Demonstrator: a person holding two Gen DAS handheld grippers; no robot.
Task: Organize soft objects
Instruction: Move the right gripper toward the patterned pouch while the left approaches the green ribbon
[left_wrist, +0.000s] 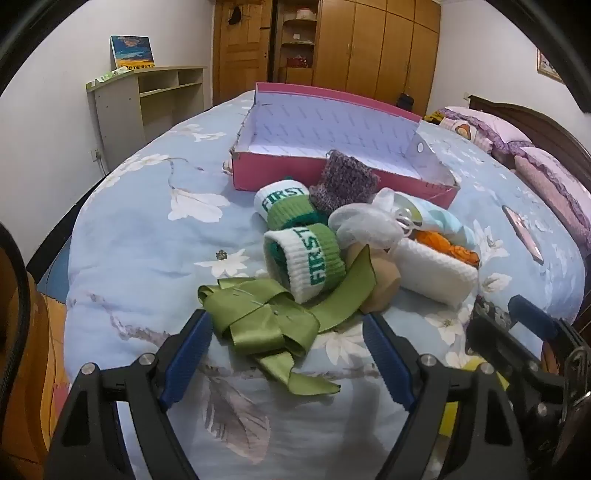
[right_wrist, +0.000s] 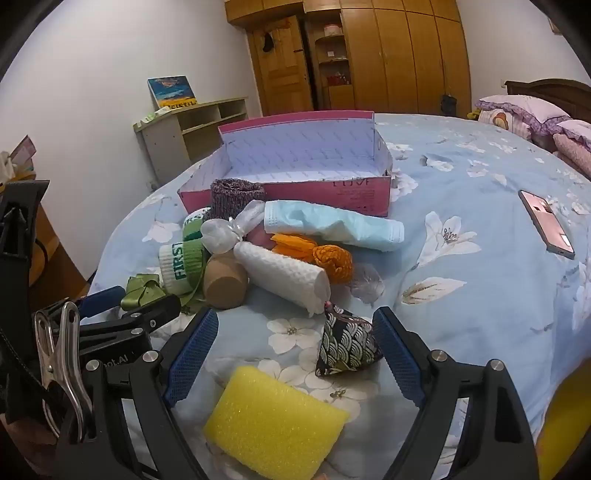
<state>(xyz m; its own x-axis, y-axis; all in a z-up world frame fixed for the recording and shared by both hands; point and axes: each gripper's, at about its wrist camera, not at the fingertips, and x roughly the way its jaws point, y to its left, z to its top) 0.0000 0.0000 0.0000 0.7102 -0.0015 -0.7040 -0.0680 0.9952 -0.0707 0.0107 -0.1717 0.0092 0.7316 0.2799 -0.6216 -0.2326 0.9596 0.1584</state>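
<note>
Both claws are hanging spread and empty over the near bed edge. The left gripper (left_wrist: 284, 328) is flanking the green ribbon (left_wrist: 258, 325), whose tail is running near-right. The right gripper (right_wrist: 295, 328) is hovering over the sponge (right_wrist: 275, 421), with the pouch (right_wrist: 345, 345) just beside its right finger. The box (right_wrist: 325, 192) is lying far behind the pile, empty. Each sponge end is partly cut off by fingers.

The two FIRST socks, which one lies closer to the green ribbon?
The sock showing its open cuff, resting against the green ribbon; the other sock lies nearer the pink box.
</note>
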